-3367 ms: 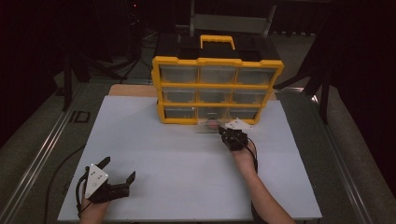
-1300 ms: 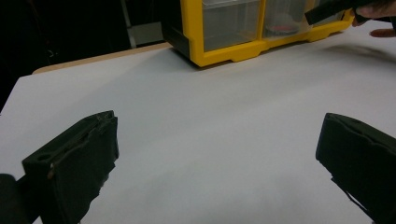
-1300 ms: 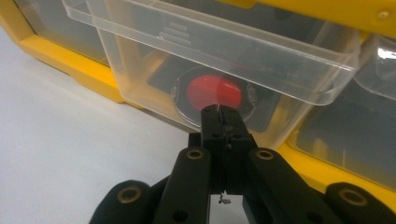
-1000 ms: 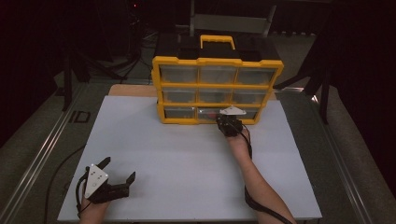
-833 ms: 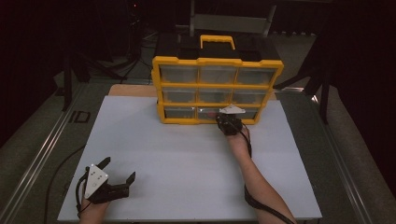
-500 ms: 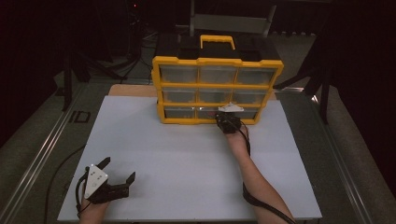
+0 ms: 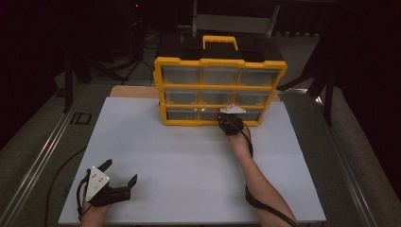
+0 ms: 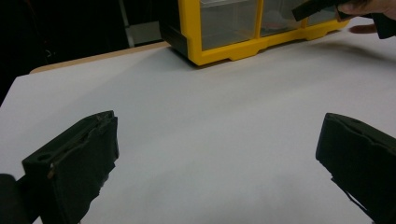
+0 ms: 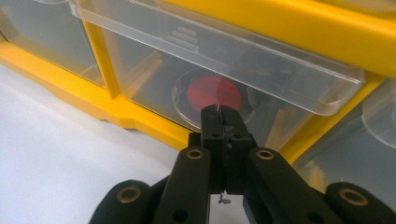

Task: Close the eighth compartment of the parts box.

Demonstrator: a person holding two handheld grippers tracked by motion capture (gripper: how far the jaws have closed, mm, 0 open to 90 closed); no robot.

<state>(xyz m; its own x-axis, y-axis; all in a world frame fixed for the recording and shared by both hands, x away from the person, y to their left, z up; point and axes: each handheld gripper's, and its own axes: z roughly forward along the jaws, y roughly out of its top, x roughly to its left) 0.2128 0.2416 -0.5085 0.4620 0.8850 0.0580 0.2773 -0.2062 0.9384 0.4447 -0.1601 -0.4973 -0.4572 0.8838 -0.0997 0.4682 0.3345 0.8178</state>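
The yellow drawer organizer [image 7: 220,90] stands at the far middle of the white bench [image 7: 189,165], three rows of clear drawers under a carry handle. The right tool [image 9: 223,112] is at the bottom row, its jaws pressed together with nothing between them, the tips up against the front of the clear middle drawer [image 9: 224,70] in that row. In the right gripper view that drawer's lip juts forward of the yellow frame, so it looks a little way out, and a round red-centred item [image 9: 214,92] shows through the plastic behind the tips.

The step in hand looks like working this bottom drawer with closed jaws, most likely nudging it shut, though a pull cannot be ruled out from these pictures. If it is a push, the next move calls for steady forward pressure, square to the drawer front and low on it, so the tips do not skid off the slick plastic or shove the whole organizer back.

The left tool [image 7: 111,182] rests at the near left corner of the bench, jaws spread wide and empty, well apart from the organizer.
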